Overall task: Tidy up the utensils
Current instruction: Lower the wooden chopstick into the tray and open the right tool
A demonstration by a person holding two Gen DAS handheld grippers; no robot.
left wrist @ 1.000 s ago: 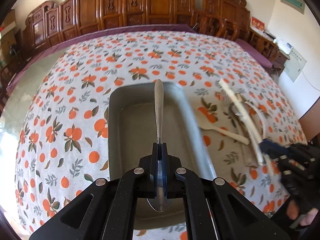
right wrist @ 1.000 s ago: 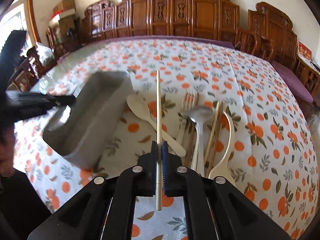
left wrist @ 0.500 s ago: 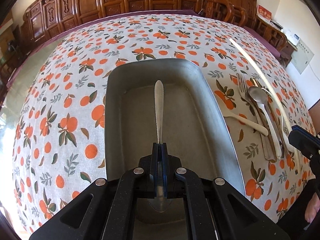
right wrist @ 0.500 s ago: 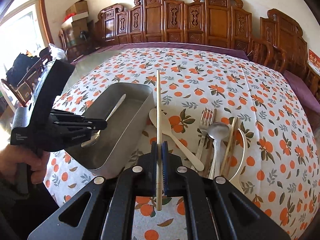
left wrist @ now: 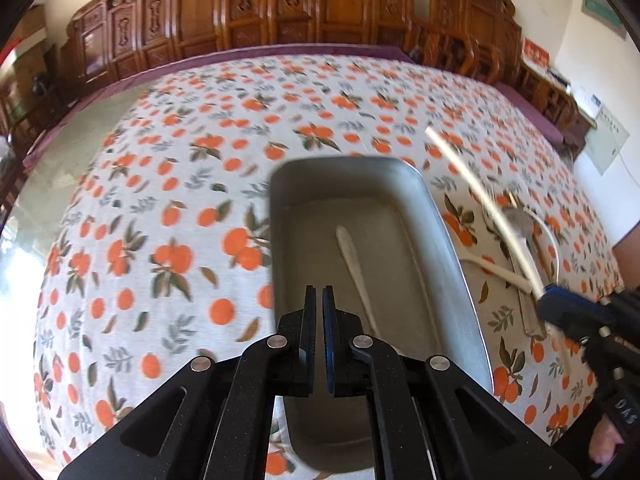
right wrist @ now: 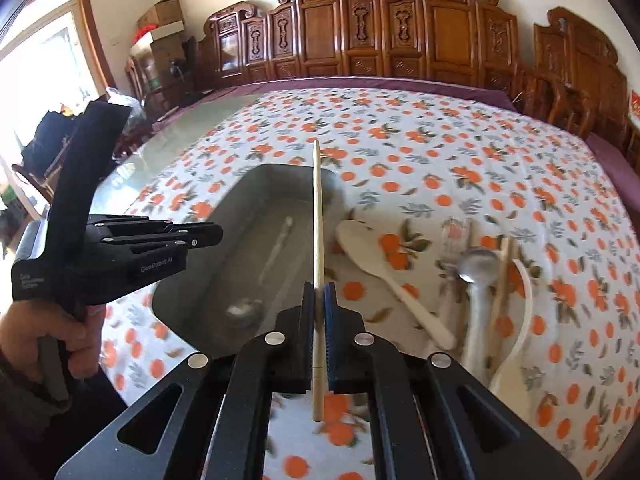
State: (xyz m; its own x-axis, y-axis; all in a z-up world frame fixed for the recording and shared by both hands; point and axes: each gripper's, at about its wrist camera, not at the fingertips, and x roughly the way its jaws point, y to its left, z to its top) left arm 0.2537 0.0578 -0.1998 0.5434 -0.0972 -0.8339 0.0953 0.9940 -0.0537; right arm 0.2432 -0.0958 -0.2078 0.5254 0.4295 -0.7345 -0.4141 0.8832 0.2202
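Note:
A grey metal tray [left wrist: 448, 248] lies on the orange-print tablecloth. A metal spoon [left wrist: 354, 264] lies inside it, also seen in the right wrist view [right wrist: 272, 256]. My left gripper [left wrist: 319, 294] is empty with its jaws nearly together, just left of the spoon, above the tray's near end. It shows in the right wrist view [right wrist: 208, 236]. My right gripper [right wrist: 319, 294] is shut on a wooden chopstick [right wrist: 317, 216], held above the tray's right rim [right wrist: 336, 184]. The chopstick also shows in the left wrist view [left wrist: 480, 204].
Right of the tray lie a cream spoon [right wrist: 384, 276], a fork [right wrist: 454, 236], a metal spoon [right wrist: 476, 280], more chopsticks [right wrist: 506, 268] and a cream ladle [right wrist: 520, 320]. Carved wooden chairs [right wrist: 400, 40] line the table's far side.
My left gripper let go of the metal spoon, which now lies in the tray, and drew back to the left. My right gripper brought the chopstick over the tray.

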